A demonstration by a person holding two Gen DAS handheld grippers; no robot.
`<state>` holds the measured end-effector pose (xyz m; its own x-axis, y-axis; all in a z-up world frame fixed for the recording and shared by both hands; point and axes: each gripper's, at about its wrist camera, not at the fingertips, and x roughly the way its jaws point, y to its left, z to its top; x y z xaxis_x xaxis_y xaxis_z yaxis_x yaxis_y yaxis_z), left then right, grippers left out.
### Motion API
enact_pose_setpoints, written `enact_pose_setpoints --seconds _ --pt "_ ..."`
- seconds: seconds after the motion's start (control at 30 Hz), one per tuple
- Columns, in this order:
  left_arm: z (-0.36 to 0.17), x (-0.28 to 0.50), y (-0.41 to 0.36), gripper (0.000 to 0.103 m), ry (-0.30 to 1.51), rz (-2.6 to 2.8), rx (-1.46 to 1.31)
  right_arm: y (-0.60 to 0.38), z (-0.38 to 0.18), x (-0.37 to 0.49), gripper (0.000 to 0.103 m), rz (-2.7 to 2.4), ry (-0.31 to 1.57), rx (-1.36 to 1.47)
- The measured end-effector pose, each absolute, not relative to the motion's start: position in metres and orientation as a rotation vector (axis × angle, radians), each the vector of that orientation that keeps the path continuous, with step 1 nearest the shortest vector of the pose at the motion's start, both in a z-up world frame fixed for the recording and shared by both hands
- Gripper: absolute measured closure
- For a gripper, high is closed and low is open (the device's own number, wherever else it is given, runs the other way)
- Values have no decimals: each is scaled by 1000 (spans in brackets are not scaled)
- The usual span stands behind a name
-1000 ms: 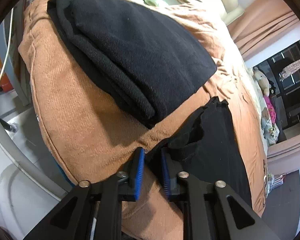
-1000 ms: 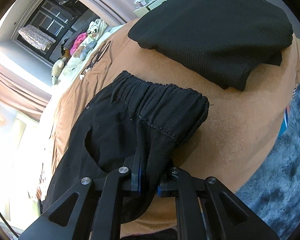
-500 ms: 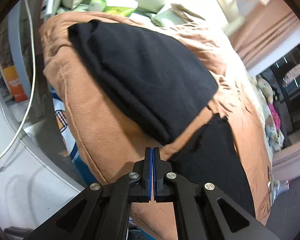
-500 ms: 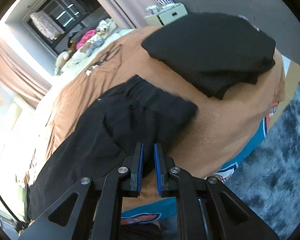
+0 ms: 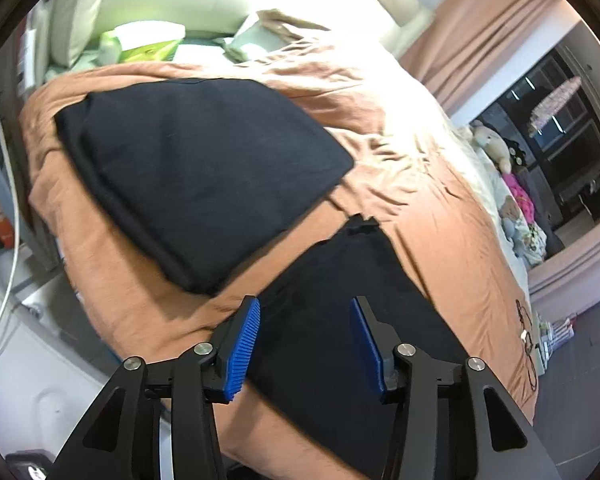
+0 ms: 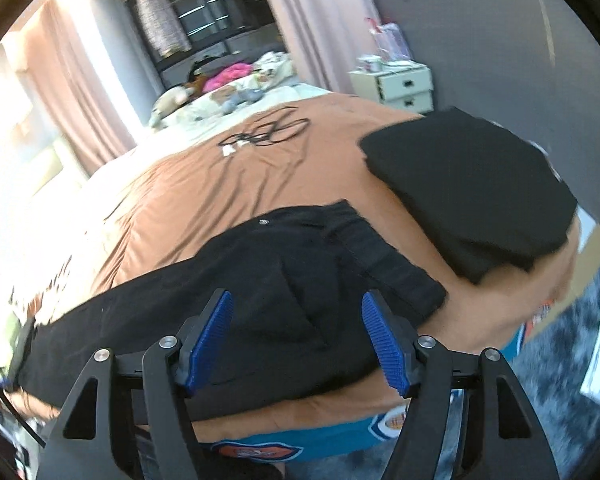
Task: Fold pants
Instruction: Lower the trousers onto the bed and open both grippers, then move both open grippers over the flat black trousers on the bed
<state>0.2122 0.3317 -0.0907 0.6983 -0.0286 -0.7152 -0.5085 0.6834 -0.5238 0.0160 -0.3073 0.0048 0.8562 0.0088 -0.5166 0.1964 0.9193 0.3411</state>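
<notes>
Pants (image 6: 284, 292): black, laid flat on the brown bedspread (image 6: 204, 184) near the bed's near edge. In the right wrist view the elastic waistband end lies toward 2 o'clock and the legs run out toward 9 o'clock. A hip pocket opening is seen near the middle.

Pants, left wrist view (image 5: 352, 300): seen as a dark band from 1 o'clock down to 6 o'clock, lying flat, nothing lifted.

Left gripper (image 5: 304, 344): jaws apart and opening. The pants are seen past the blue pads, below them, not pinched. Nothing is held.

Right gripper (image 6: 296, 340): jaws apart and opening, above the hip area. No cloth is clamped.

Folded garment (image 5: 196, 176): a second black item, already folded into a thick stack, at 11 o'clock of the pants in the left wrist view. It lies just beside the waistband corner. Whether the two touch cannot be told.

Done, as judged: pants spread out and apparently doubled leg on leg. The layering cannot be confirmed from these views.

Left, as judged: the lengthwise folds that shorten the pants into a compact stack are not yet made.

Other: black cable (image 6: 268, 134) lies on the bedspread at 12 o'clock, well apart from the pants.
</notes>
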Motion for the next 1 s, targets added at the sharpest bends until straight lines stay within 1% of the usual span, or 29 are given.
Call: enact_pose_setpoints --seconds 0.07,0.43,0.8,1.0 --pt "-88 222 325 49 769 286 -786 -299 5 31 37 -68 543 371" --pt "-84 281 282 48 822 220 -731 -267 9 119 37 106 592 223" --pt "-92 351 232 48 894 158 -689 -216 12 201 37 257 665 89" --pt "-106 383 213 48 944 145 -682 -182 11 245 37 327 703 -12"
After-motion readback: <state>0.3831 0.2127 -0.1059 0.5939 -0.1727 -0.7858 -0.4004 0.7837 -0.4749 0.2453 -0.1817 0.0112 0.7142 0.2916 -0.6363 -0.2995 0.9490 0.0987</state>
